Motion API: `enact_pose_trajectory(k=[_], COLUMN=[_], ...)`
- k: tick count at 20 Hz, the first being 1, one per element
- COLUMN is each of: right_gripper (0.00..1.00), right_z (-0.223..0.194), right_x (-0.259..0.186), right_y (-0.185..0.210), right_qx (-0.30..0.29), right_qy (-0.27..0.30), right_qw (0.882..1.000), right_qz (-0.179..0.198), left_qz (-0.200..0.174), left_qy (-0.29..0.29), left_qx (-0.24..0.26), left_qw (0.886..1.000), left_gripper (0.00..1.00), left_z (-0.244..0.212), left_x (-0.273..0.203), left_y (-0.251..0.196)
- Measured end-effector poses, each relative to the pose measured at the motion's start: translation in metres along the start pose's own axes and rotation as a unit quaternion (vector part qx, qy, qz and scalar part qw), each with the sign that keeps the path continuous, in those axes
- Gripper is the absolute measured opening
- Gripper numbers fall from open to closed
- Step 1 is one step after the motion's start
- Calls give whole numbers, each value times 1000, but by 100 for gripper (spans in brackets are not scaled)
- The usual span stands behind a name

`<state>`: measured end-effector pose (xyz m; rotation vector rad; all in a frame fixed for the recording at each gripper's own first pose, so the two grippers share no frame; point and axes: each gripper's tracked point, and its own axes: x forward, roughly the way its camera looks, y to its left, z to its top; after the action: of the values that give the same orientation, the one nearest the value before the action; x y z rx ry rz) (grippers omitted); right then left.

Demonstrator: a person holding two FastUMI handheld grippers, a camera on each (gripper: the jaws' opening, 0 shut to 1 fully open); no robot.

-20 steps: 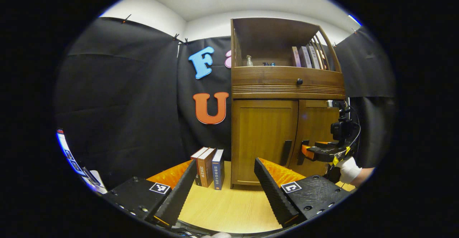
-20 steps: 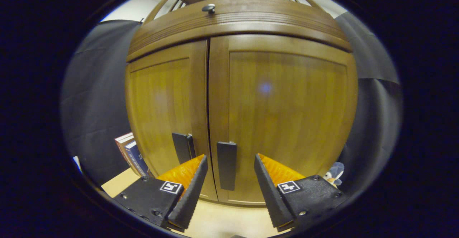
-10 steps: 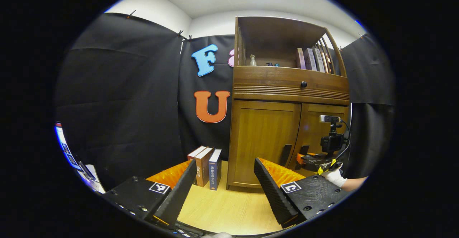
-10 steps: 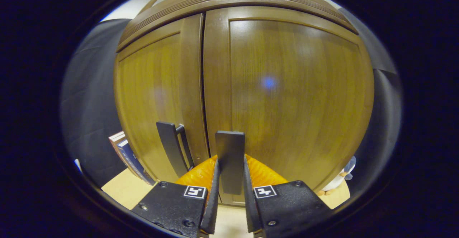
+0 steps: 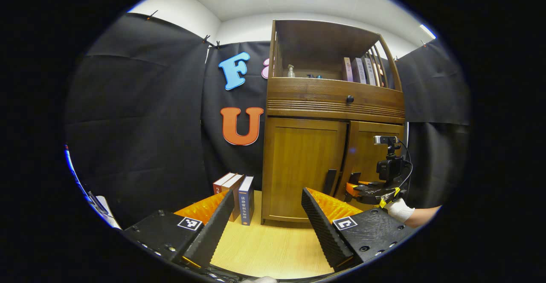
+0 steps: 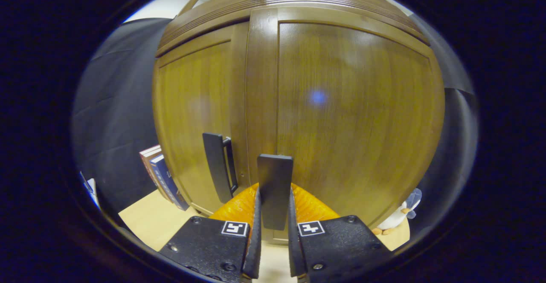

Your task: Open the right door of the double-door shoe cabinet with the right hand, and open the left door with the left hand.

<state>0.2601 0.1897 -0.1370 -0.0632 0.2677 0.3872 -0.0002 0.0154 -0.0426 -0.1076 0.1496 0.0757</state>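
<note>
The wooden shoe cabinet (image 5: 332,104) stands on the table. In the right gripper view, my right gripper (image 6: 273,227) is shut on the dark upright handle (image 6: 274,189) of the right door (image 6: 354,116). That door's inner edge stands slightly out from the left door (image 6: 192,116), whose handle (image 6: 215,166) is free. In the left gripper view, my left gripper (image 5: 266,215) is open and empty, well short of the left door (image 5: 305,168) and its handle (image 5: 329,182). The right gripper (image 5: 354,188), held by a gloved hand (image 5: 399,209), shows at the right door (image 5: 373,155).
Three books (image 5: 234,193) stand on the wooden table (image 5: 273,244) left of the cabinet. A small plush toy (image 6: 399,219) sits at the cabinet's right foot. Above the doors are a drawer with a knob (image 5: 349,99) and an open shelf with books and a bottle.
My right gripper closed on the right door's handle, and the door's edge has come slightly forward. The left gripper stayed open and shifted only a little.
</note>
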Motion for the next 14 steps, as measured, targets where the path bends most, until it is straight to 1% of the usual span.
enact_pose_trajectory(k=[1, 6, 7, 8, 12, 14], right_gripper=[31, 30, 30, 30, 29, 29], right_z=[-3, -18, -21, -23, -34, -38], right_x=[-7, -49, -58, -66, -103, -118], right_y=[-1, -6, -8, -11, -25, -33], right_qx=[-1, 1, 3, 4, 19, 27], right_qy=[1, 3, 3, 3, 5, 5], right_qw=[1000, 1000, 1000, 1000, 999, 998], right_qz=[1, -4, -9, -15, -42, -61], left_qz=[-8, -50, -63, -75, -125, -148], left_qy=[1, 9, 11, 11, 12, 10], left_qx=[1, 8, 8, 8, 10, 11], left_qw=[1000, 999, 998, 997, 992, 989], left_gripper=[96, 95, 100, 95, 96, 96], left_z=[-1, -10, -11, -12, -15, -15], left_x=[-1, -8, -8, -9, -12, -15], left_y=[-3, -14, -17, -22, -34, -40])
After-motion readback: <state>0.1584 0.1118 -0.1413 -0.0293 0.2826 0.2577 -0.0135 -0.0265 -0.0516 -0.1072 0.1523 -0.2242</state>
